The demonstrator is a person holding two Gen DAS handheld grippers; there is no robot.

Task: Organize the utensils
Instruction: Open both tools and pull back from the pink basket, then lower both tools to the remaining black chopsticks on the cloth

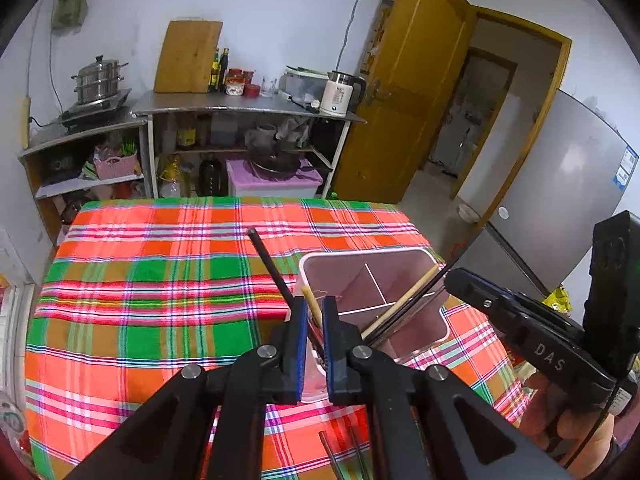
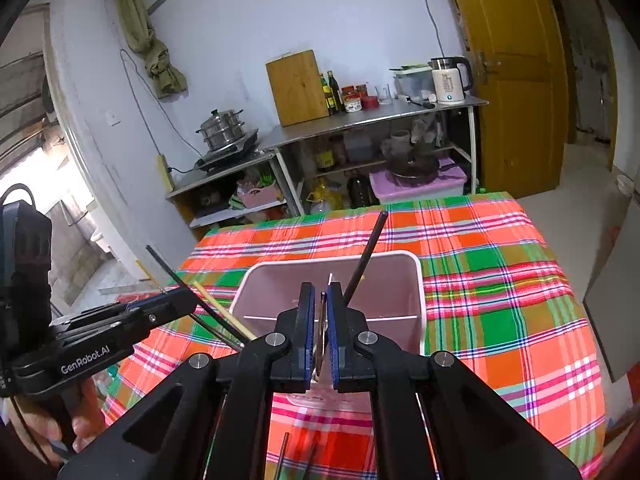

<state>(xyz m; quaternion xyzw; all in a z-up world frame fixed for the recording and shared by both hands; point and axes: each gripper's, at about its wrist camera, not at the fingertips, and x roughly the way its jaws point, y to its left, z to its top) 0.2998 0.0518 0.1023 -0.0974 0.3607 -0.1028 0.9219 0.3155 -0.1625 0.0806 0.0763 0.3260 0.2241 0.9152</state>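
A pink divided utensil holder (image 1: 320, 264) stands on the plaid tablecloth (image 1: 160, 280); it also shows in the right wrist view (image 2: 416, 280). My left gripper (image 1: 315, 308) is shut on chopsticks, a black one (image 1: 268, 260) and a wooden one (image 1: 314, 308), held over the holder's near left corner. My right gripper (image 2: 320, 300) is shut on chopsticks, with a black one (image 2: 368, 252) sticking up over the holder. In the left wrist view the right gripper's chopsticks (image 1: 412, 296) slant into the holder. In the right wrist view the left gripper (image 2: 168, 304) holds its chopsticks (image 2: 208, 300) at the left.
More utensil ends (image 1: 340, 456) lie on the cloth below my left gripper and below my right gripper (image 2: 284, 452). Steel shelves with a pot (image 1: 98, 80), a kettle (image 1: 340, 92) and a cutting board stand behind the table. A yellow door and a grey fridge (image 1: 568, 184) are at the right.
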